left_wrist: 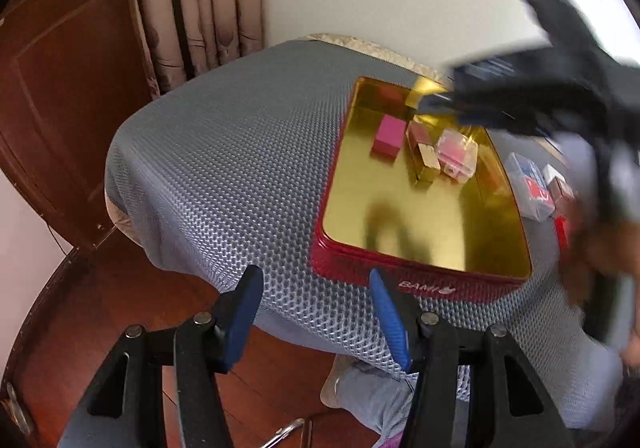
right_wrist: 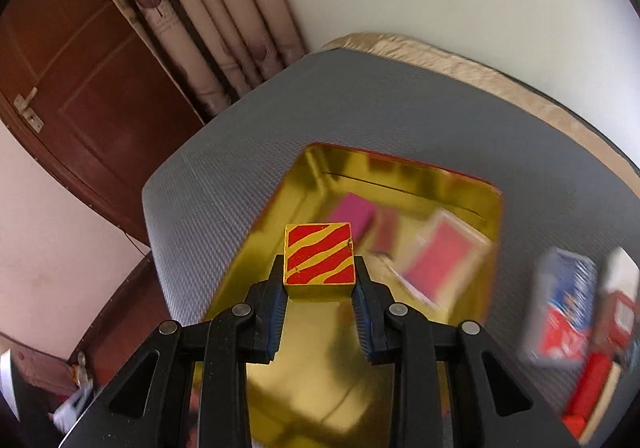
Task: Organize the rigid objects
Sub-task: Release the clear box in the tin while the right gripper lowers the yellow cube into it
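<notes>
Striped block (right_wrist: 319, 259) clamped in right gripper (right_wrist: 320, 280) jaws, over tin (right_wrist: 494, 216); left gripper (left_wrist: 316, 312) half open, empty, beside tin.

Small square block (right_wrist: 319, 254): yellow with red wavy stripes. Rectangular metal tin (left_wrist: 424, 280): red outside, gold inside. Textured table mat (left_wrist: 224, 176): grey. Oblong box (left_wrist: 389, 136) in tin: magenta. Gripper pads (left_wrist: 390, 318): blue.

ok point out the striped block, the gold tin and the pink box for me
striped block (right_wrist: 319, 253): right wrist view, its striped top face
gold tin (left_wrist: 420, 276): left wrist view, its red outer front wall
pink box (left_wrist: 389, 135): left wrist view, its top face
</notes>
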The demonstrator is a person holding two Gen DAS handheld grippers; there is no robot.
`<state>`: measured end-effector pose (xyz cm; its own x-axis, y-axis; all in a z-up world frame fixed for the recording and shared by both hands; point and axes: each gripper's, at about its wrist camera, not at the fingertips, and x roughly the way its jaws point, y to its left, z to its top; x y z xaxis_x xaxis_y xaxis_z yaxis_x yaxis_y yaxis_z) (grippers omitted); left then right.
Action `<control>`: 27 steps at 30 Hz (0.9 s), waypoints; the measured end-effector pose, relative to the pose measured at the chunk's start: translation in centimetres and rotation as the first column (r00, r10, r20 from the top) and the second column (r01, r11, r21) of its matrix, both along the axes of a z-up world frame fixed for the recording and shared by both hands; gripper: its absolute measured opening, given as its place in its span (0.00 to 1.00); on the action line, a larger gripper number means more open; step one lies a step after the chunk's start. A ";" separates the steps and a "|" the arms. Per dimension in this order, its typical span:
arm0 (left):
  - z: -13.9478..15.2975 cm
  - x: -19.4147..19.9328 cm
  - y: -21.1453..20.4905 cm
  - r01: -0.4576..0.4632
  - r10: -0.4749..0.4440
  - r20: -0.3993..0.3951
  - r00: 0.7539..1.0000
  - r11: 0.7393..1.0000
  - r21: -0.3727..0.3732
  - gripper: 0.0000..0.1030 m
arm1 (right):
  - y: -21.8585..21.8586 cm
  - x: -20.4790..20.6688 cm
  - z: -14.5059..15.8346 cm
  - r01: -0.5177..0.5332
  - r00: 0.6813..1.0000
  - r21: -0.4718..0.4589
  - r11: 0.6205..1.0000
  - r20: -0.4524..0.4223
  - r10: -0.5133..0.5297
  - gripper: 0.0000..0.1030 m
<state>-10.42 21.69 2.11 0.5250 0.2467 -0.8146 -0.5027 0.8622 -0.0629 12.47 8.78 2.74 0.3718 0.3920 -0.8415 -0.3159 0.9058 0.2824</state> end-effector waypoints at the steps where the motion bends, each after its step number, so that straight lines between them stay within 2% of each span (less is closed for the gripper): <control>1: 0.0 0.1 -0.1 0.005 -0.005 -0.002 1.000 1.000 0.004 0.55 | 0.7 0.6 -0.3 -0.006 1.000 -0.002 1.000 -0.007 0.006 0.27; 5: 0.2 0.1 -0.1 0.003 -0.004 0.004 1.000 1.000 0.023 0.55 | 2.7 3.0 -1.5 -0.010 1.000 -0.038 0.999 -0.030 0.009 0.27; 14: -0.5 0.3 0.7 -0.006 0.006 -0.018 1.000 1.000 -0.019 0.55 | 2.9 6.3 -4.6 0.049 0.991 -0.032 0.998 -0.120 -0.052 0.27; 17: -0.5 0.3 0.9 -0.015 0.015 -0.018 1.000 1.000 -0.020 0.55 | 3.2 6.5 -4.7 0.054 0.992 -0.009 0.999 -0.117 -0.055 0.29; 22: -0.7 0.3 1.0 -0.020 0.019 -0.028 0.999 1.000 -0.016 0.55 | 2.2 5.8 -3.4 0.070 0.993 0.033 0.997 -0.093 -0.066 0.42; 25: -0.5 0.3 0.7 -0.013 0.013 -0.028 1.000 1.000 -0.010 0.55 | -0.8 3.5 -1.2 0.109 0.993 0.145 0.983 -0.056 -0.102 0.45; 27: -0.4 0.3 0.4 -0.007 0.007 -0.029 1.000 1.000 0.003 0.55 | -3.4 0.5 0.1 0.122 0.993 0.182 0.976 -0.010 -0.122 0.65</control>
